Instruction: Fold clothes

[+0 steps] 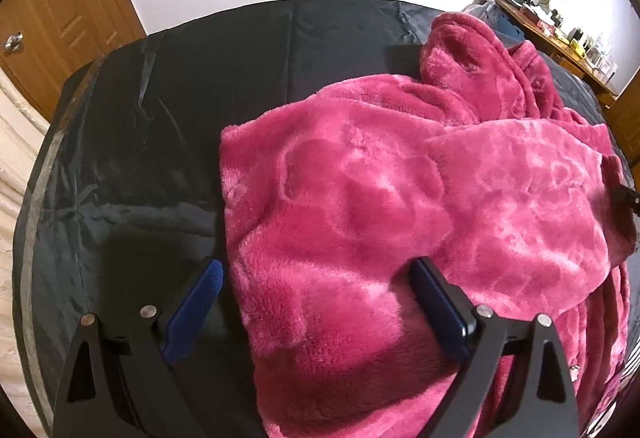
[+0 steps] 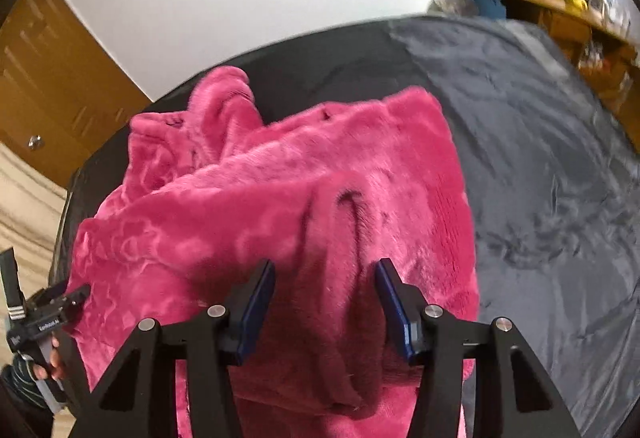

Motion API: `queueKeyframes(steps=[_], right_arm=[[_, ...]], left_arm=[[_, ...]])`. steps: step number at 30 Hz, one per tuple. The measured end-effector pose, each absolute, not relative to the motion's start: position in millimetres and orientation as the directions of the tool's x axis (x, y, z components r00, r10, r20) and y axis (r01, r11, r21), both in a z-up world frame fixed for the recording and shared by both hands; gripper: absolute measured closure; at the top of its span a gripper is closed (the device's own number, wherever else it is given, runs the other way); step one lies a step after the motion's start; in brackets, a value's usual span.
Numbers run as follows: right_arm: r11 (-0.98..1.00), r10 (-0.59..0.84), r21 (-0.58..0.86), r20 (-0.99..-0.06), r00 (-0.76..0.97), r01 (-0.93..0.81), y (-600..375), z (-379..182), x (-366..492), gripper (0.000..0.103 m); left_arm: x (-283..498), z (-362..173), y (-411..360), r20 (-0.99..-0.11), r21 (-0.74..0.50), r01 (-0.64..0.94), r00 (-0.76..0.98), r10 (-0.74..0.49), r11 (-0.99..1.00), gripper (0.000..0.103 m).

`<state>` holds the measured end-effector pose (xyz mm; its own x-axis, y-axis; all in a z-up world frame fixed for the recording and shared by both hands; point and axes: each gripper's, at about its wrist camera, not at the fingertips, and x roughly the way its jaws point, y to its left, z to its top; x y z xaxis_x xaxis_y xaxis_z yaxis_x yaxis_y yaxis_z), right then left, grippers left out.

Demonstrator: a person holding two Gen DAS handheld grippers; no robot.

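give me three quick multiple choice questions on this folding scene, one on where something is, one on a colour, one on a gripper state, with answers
1. Where does the pink fleece garment lie?
A. on the dark sheet
B. on the wooden door
C. on the cluttered desk

2. What colour are the pads on the left gripper's fingers?
A. red
B. blue
C. white

3. How does the left gripper stand?
A. shut on the garment
B. shut on nothing
C. open, holding nothing

Answers:
1. A, the fleece is spread over the dark sheet, with the door and desk well behind it.
2. B, both pads in the left wrist view are dark blue.
3. C, the jaws stand wide apart above the garment's near edge, with no cloth pinched between them.
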<state>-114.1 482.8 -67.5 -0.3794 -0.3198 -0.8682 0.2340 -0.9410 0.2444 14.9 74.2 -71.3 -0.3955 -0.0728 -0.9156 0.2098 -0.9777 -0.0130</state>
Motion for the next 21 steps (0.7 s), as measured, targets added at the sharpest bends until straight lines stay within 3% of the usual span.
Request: queueKeyframes(steps=[3, 5, 9, 12, 16, 21], right_arm=[[-0.936, -0.324, 0.250, -0.885, -0.335, 0.246, 474, -76, -114, 0.048], [-0.941, -0.300, 0.228, -0.904, -0.303, 0.249, 469, -87, -115, 0.056], [-0.953, -0.264, 0.194, -0.907, -0.327, 0.231, 474, -80, -114, 0.096], [-0.970, -0.181, 0.097, -0.900, -0.398, 0.222, 480, -61, -108, 0.096], [-0.976, -0.101, 0.020, -0.924, -0.368, 0.216, 480, -74, -109, 0.096], [-0.976, -0.083, -0.002, -0.922, -0.378, 0.218, 475, -83, -107, 0.094]], left_arm=[[15, -71, 72, -0.916, -0.011, 0.210, -0.394, -0.074, -0.978, 0.006], [15, -71, 70, -0.916, -0.012, 0.213, -0.394, -0.075, -0.977, 0.006], [11, -66, 66, -0.912, -0.025, 0.213, -0.405, -0.065, -0.977, 0.006], [10, -71, 60, -0.918, -0.034, 0.202, -0.394, -0.049, -0.979, 0.006], [11, -89, 62, -0.928, -0.047, 0.188, -0.371, -0.026, -0.981, 0.006], [9, -94, 52, -0.926, -0.076, 0.196, -0.377, -0.004, -0.978, 0.003]])
